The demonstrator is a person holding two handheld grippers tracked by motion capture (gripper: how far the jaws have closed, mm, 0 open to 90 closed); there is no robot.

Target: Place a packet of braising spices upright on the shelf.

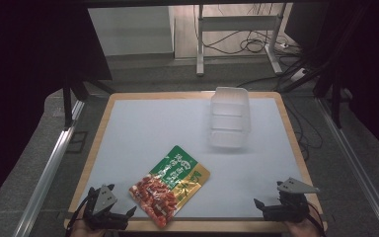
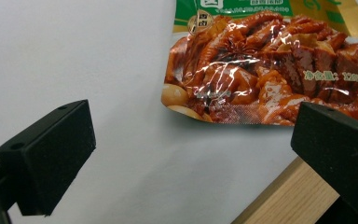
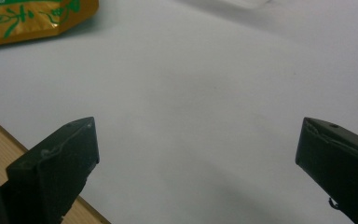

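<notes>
The food pouch (image 1: 170, 186) is green at its top, gold along one side, with a glossy red-brown picture of braised meat. The container (image 1: 230, 117) at one o'clock is clear and colourless. The surface (image 1: 143, 128) is pale blue-white, rimmed in light wood. Both tools, left tool (image 1: 128, 213) and right tool (image 1: 259, 204), are black.

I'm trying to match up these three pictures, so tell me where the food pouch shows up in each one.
High view: the pouch lies near the table's front edge, left of centre, close to the left gripper.
Left gripper view: top right, its meat-picture end just beyond the open jaws.
Right gripper view: top left corner, gold end.
Shared landmark: the wooden table edge.
</notes>
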